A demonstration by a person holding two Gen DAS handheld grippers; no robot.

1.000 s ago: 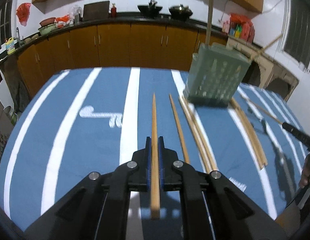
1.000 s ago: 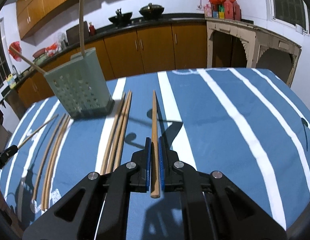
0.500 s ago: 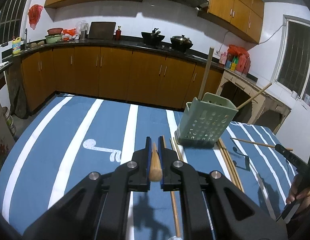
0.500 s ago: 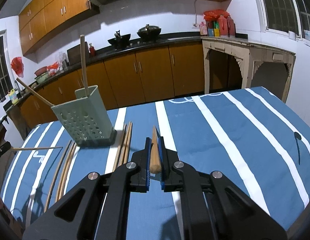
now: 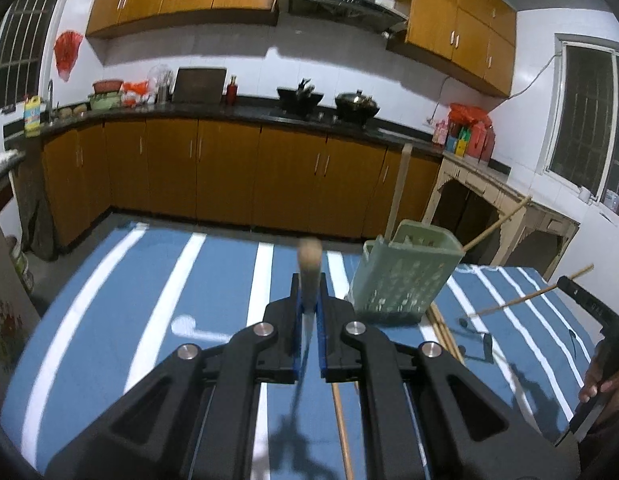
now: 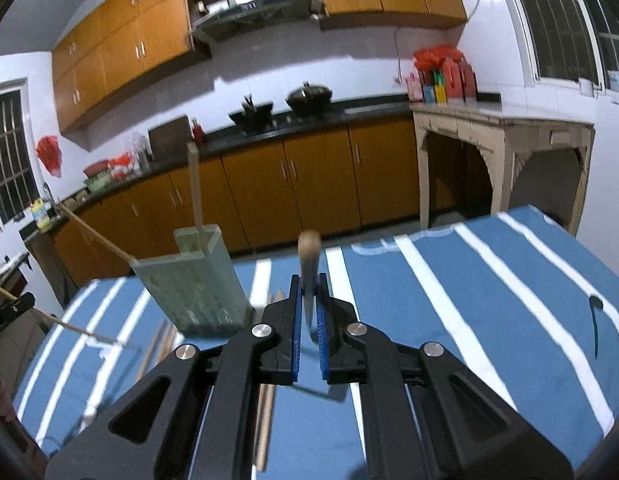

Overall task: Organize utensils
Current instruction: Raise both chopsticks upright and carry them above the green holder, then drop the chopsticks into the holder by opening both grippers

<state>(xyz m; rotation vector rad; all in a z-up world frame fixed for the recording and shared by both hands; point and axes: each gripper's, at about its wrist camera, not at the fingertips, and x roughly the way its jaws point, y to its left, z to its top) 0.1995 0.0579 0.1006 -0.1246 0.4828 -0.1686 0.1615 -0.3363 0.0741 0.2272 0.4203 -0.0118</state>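
On the blue striped tablecloth (image 5: 121, 320), loose chopsticks lie beside the green perforated holder (image 5: 401, 280), which already has a couple of sticks leaning out of it. Left gripper (image 5: 309, 304) is pinching one chopstick (image 5: 308, 264) between its blue pads, jaws pressed nearly together, the stick pointing up toward the camera with its blunt end blurred. Right gripper (image 6: 309, 308) does the same — jaws squeezed onto its own chopstick (image 6: 308, 256), held clear of the cloth, holder (image 6: 193, 280) just to its left in that view. Handling judgement: these look like light, stiff wooden or bamboo sticks, thin and smooth, so they would likely pivot or slide in a two-pad pinch if gripped near one end; a hold nearer the middle should keep them from swinging. Not fragile, but easy to knock off line. The holder looks like light plastic and is tilted in the left view, so poking it with a stick tip could shove or tip it. More chopsticks (image 6: 157, 348) remain flat on the cloth by the holder's base — task seems partway done. Next likely step is aiming each held stick at the holder's open top.
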